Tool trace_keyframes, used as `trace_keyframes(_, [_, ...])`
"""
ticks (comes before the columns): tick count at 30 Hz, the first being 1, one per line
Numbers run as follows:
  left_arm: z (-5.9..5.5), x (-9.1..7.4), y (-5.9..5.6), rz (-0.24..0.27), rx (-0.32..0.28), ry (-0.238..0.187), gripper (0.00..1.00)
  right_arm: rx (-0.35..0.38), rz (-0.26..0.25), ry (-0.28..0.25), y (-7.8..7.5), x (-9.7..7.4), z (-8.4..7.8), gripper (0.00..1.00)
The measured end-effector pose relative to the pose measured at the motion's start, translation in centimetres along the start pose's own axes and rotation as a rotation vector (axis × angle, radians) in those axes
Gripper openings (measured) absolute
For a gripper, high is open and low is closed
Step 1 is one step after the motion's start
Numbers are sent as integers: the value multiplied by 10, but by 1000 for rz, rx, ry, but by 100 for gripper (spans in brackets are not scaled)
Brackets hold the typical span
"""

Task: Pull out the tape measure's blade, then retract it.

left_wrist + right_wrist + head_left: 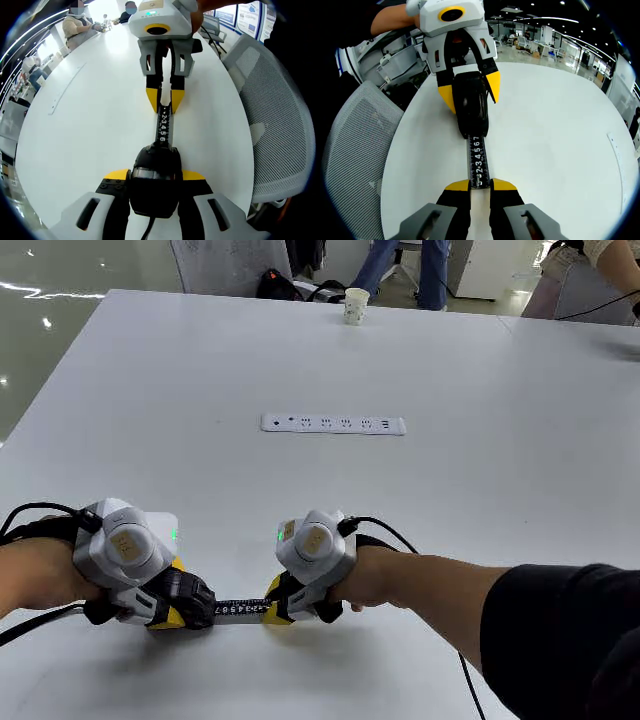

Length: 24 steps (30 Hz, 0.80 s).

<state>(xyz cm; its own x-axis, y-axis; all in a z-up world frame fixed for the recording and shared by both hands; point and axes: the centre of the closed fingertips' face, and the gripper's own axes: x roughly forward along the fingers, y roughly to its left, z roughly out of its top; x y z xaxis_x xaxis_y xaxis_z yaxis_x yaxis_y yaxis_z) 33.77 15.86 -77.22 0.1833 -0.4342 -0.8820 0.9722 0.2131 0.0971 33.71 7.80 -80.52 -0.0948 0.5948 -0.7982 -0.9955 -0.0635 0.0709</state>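
1. Left gripper view: my left gripper (155, 175) has its fingers clamped on the black body of the tape measure (154, 192), one yellow tip on each flank. The tape measure rests on the white table (90, 125).
2. The blade (164, 127) runs straight out ahead of those fingers to the right gripper (165, 102), whose fingers are pressed together on the blade's free end. Only a short length is out, so I judge most of the pull is not yet done.
3. First risk: the right fingers hold just the thin tip. If I draw faster than the spring pays out, I expect the tip to slip from between them and snap back toward the left fingers.
4. Second risk: if I pull off to one side of the left fingers, the blade could kink. It could also twist the tape measure round between those fingers.
5. Third risk: on the retract, opening the right fingers all at once would let the blade whip home. I would walk it back toward the left fingers instead.
6. Writing: white numerals 2 3 4 5 6 show on the blade between the two sets of fingers, and the right gripper view adds a 7. I can read no brand. The power strip (333, 424) and paper cup (356, 306), well beyond both sets of fingers, carry marks too small to read.
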Motion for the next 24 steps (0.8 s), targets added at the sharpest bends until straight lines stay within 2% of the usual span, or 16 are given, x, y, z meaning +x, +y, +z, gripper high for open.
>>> trace_keyframes(24, [-1, 1, 2, 5, -4, -2, 31, 17, -2, 9, -3, -6, -9, 10])
